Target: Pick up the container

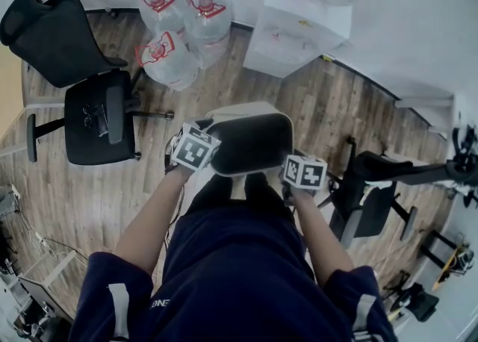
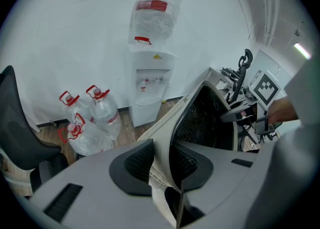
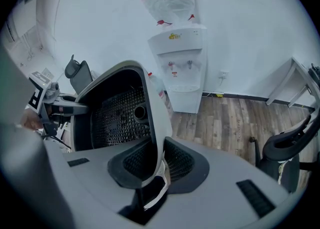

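Observation:
The container (image 1: 250,139) is a beige bin with a black, studded inside, held up in the air in front of the person's legs. My left gripper (image 1: 213,155) is shut on its left wall, and the beige rim (image 2: 172,123) runs between the two black pads (image 2: 135,160). My right gripper (image 1: 287,166) is shut on the opposite wall, where the rim (image 3: 155,113) is pinched between its pads (image 3: 177,160). The bin's open inside (image 3: 117,110) faces the right gripper view. Across the bin, each gripper's marker cube (image 2: 265,85) shows in the other's view.
Three big water bottles (image 1: 175,34) stand on the wooden floor by a white water dispenser (image 1: 299,19) against the wall. A black office chair (image 1: 89,101) is at the left, and another chair (image 1: 373,191) is close at the right. A white table leg (image 3: 282,80) stands far right.

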A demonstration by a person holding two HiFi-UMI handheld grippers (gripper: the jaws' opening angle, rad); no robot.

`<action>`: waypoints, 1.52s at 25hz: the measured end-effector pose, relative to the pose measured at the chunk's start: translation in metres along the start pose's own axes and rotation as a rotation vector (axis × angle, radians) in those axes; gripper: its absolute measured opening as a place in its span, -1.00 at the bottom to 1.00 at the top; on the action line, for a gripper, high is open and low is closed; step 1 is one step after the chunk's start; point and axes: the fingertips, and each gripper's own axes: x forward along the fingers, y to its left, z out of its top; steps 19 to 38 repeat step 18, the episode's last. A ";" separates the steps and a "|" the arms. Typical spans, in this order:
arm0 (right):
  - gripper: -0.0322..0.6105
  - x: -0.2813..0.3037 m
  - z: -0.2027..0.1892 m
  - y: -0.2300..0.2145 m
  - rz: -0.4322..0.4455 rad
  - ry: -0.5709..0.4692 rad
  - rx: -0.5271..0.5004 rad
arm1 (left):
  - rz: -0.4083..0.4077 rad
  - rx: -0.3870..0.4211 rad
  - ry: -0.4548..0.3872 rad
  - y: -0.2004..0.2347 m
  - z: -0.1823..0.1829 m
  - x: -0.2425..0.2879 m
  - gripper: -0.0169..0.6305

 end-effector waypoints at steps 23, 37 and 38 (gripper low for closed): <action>-0.65 0.005 0.002 0.002 0.003 0.004 -0.004 | 0.003 -0.004 -0.007 0.007 0.001 -0.002 -0.64; -0.65 0.005 0.002 0.002 0.003 0.004 -0.004 | 0.003 -0.004 -0.007 0.007 0.001 -0.002 -0.64; -0.65 0.005 0.002 0.002 0.003 0.004 -0.004 | 0.003 -0.004 -0.007 0.007 0.001 -0.002 -0.64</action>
